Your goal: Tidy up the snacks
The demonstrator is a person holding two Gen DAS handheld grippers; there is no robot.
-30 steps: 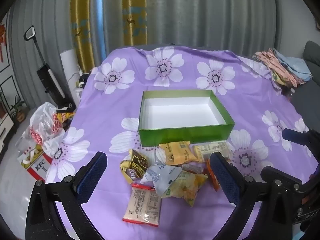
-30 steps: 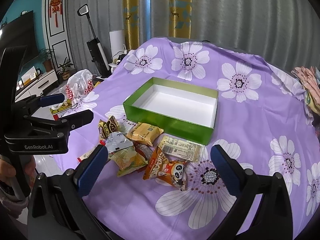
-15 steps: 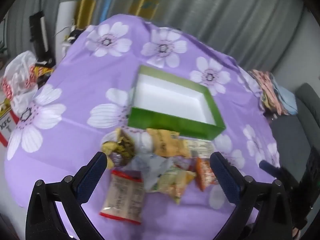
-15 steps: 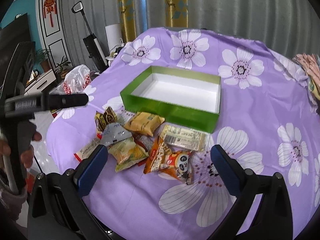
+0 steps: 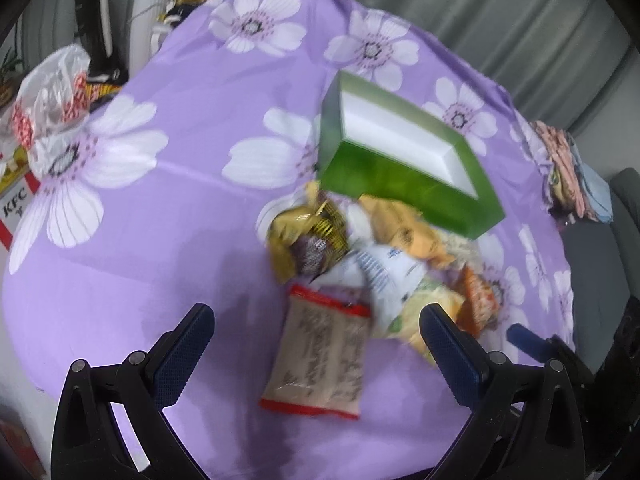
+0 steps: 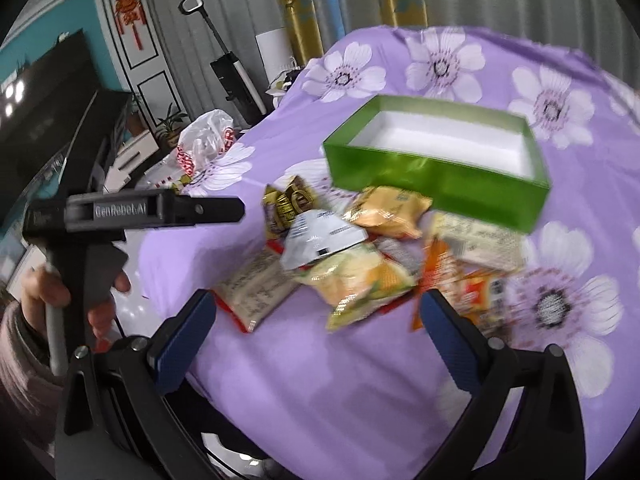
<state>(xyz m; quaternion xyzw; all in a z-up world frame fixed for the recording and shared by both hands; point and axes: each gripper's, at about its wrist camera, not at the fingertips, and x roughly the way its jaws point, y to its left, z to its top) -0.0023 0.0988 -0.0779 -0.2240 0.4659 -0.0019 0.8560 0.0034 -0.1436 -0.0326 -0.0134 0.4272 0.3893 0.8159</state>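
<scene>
An empty green box (image 5: 404,176) (image 6: 436,178) with a white inside sits on the purple flowered tablecloth. In front of it lies a heap of snack packets: a beige red-edged packet (image 5: 320,354) (image 6: 256,290), a gold-brown one (image 5: 308,236) (image 6: 286,206), a white one (image 5: 380,270) (image 6: 324,238), a yellow-green one (image 6: 356,280), an orange one (image 6: 390,210). My left gripper (image 5: 316,344) hangs open just above the beige packet. My right gripper (image 6: 316,332) is open over the near side of the heap. Both views are blurred.
A white plastic bag (image 5: 52,92) (image 6: 206,136) and a KFC carton (image 5: 16,208) stand off the table's left side. Folded cloths (image 5: 568,168) lie at the far right. A hand (image 6: 44,296) holds the left gripper's handle. The table's near edge is close below.
Both grippers have moved down and closer to the snack heap. The left view has swung so the box now sits tilted to the upper right. Nothing was taken hold of.
</scene>
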